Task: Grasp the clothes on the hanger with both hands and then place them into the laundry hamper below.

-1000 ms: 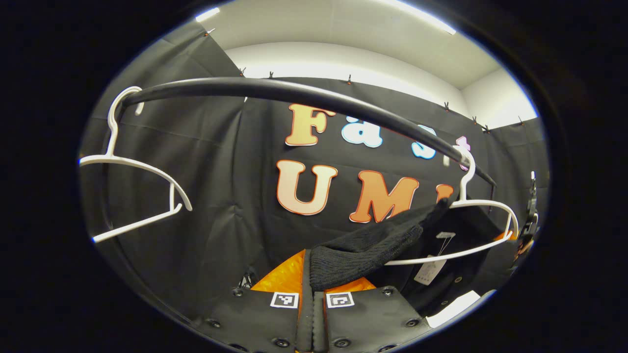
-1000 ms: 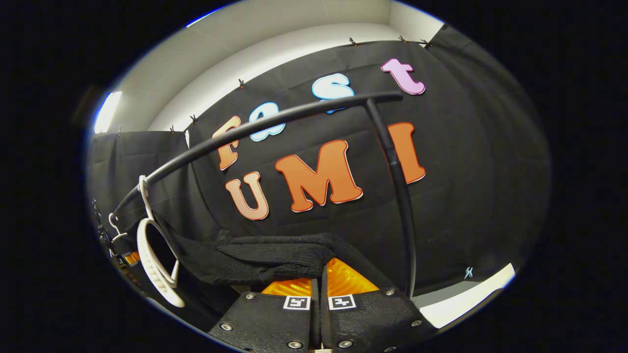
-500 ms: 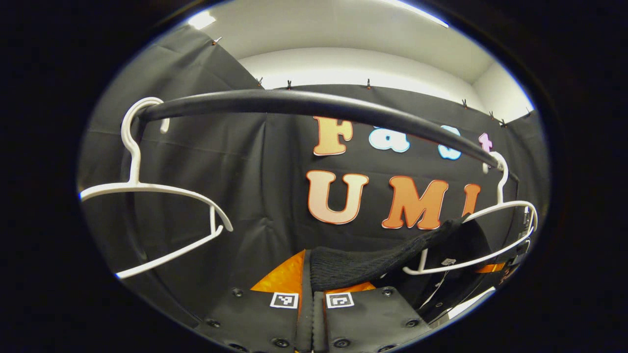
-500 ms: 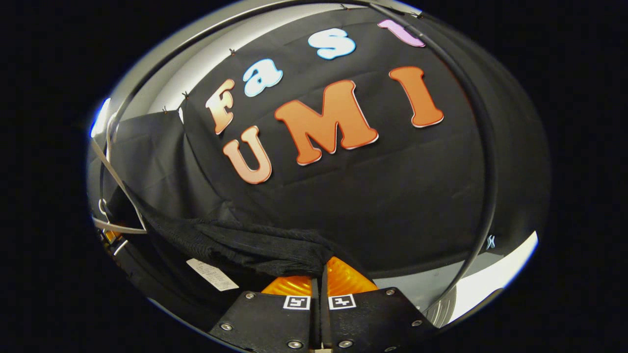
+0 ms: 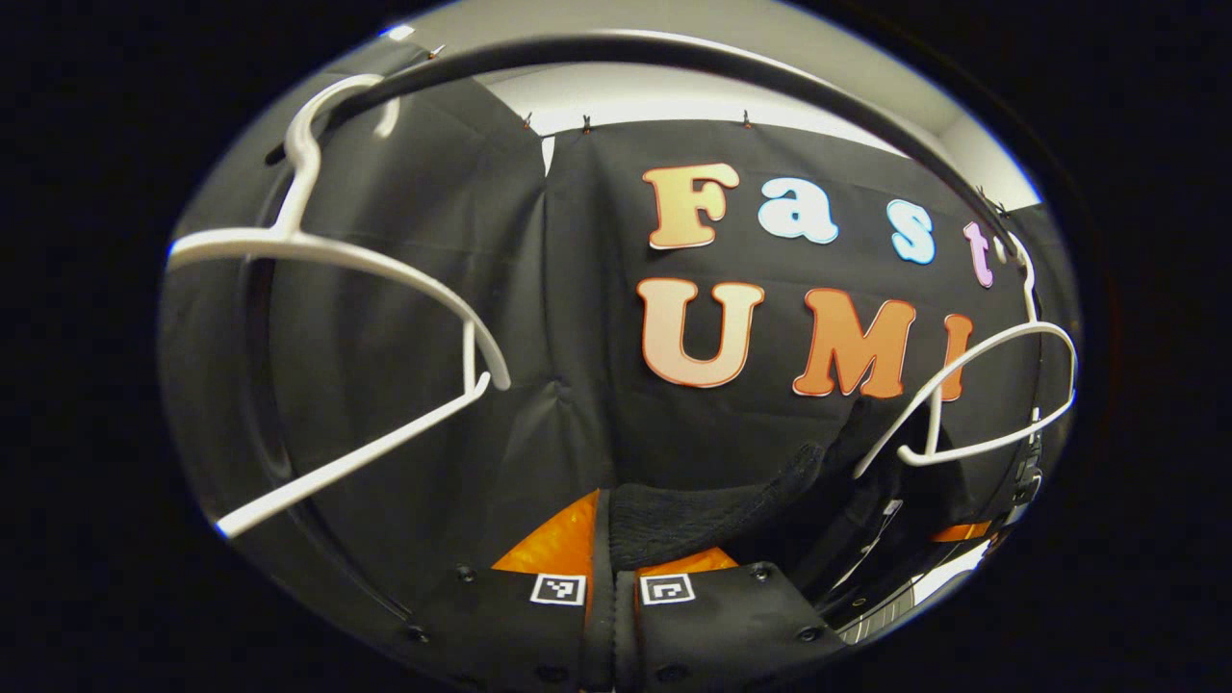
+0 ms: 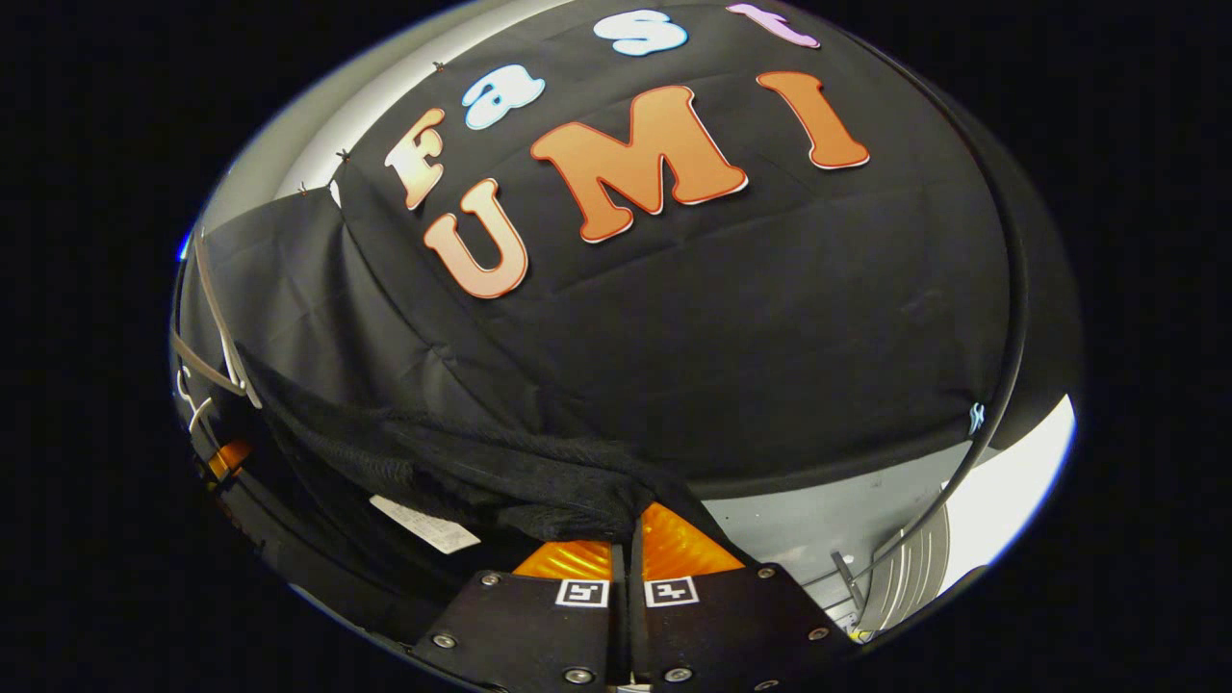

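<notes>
In the left gripper view, an empty white hanger (image 5: 327, 318) is seen on the far left, hooked over the black rail (image 5: 674, 58), which now arcs across the very top of the view where a second ago it crossed much lower; a descent of the left gripper (image 5: 613, 539) is read from that. At the bottom centre its jaws are pressed together on a fold of the black knit garment (image 5: 712, 510), and the cloth is stretched up and to the right towards the second white hanger (image 5: 972, 404). That hanger, draped a second ago, is now shown largely bare, with the fabric hanging below its arm, so the garment is judged to be off it or very nearly so; whether a corner is caught there cannot be told. In the right gripper view, pale hanger wire (image 6: 217, 337) and an orange glimpse of the other gripper are caught at the far left edge, and the garment (image 6: 462, 472) is spread from there to the centre with a paper tag (image 6: 423, 525) dangling under it. The right gripper (image 6: 630, 539) is clamped on the cloth's edge, jaws closed on it. To the right, the rail's upright (image 6: 1006, 318) has been swung out to the rim and a pale floor (image 6: 818, 525) has been brought into sight, together with a ribbed rim at lower right, possibly the hamper, though that cannot be confirmed. The lift-off is judged essentially done, and lowering into the hamper is what is left.
</notes>
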### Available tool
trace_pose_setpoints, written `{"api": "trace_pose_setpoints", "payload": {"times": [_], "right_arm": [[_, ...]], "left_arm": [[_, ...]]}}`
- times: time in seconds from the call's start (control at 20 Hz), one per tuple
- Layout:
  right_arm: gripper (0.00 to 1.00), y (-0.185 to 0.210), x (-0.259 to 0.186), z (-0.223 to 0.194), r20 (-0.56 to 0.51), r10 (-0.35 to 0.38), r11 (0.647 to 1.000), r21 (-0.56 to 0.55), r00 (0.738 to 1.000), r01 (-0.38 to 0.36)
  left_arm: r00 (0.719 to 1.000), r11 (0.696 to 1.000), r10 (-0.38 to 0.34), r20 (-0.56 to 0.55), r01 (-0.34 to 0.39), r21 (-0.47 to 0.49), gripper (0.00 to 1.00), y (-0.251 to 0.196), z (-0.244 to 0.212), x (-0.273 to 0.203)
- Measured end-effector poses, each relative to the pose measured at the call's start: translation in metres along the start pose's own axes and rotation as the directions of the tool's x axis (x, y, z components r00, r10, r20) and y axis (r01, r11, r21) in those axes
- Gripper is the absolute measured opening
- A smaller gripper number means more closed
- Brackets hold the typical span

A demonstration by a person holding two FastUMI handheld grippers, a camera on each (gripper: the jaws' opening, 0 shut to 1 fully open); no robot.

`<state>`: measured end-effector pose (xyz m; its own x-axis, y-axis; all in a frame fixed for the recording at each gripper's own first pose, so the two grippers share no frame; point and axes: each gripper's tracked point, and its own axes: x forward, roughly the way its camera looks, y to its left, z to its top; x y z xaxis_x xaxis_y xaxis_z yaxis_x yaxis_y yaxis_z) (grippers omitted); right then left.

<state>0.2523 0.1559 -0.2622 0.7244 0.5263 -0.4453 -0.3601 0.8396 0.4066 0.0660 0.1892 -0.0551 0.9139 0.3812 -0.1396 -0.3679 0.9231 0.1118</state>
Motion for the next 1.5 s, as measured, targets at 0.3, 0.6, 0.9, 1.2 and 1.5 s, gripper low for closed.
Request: {"api": "trace_pose_setpoints", "payload": {"times": [0.3, 0.6, 0.9, 1.2, 1.5], "right_arm": [[0.00, -0.001, -0.011, -0.029, 0.000, -0.050, 0.997, 0.057, 0.999, 0.050], [0.00, -0.005, -0.035, -0.044, 0.025, -0.111, 0.991, 0.072, 0.994, 0.109], [0.00, -0.021, -0.054, -0.079, -0.006, -0.173, 0.980, 0.095, 0.985, 0.173], [0.00, -0.037, -0.067, -0.121, -0.048, -0.244, 0.961, 0.124, 0.969, 0.248], [0.00, -0.055, -0.073, -0.168, -0.108, -0.336, 0.932, 0.106, 0.936, 0.347]], "left_arm": [[0.995, 0.996, -0.085, -0.049, 0.087, 0.031, 0.07, -0.010, -0.028, 0.006], [0.976, 0.981, -0.188, -0.109, 0.191, 0.022, 0.07, -0.039, -0.061, 0.015], [0.918, 0.943, -0.322, -0.231, 0.332, 0.005, 0.07, -0.100, -0.121, 0.010], [0.827, 0.896, -0.419, -0.376, 0.444, -0.020, 0.07, -0.154, -0.191, 0.001], [0.746, 0.870, -0.439, -0.501, 0.491, -0.030, 0.05, -0.194, -0.261, -0.007]]}}
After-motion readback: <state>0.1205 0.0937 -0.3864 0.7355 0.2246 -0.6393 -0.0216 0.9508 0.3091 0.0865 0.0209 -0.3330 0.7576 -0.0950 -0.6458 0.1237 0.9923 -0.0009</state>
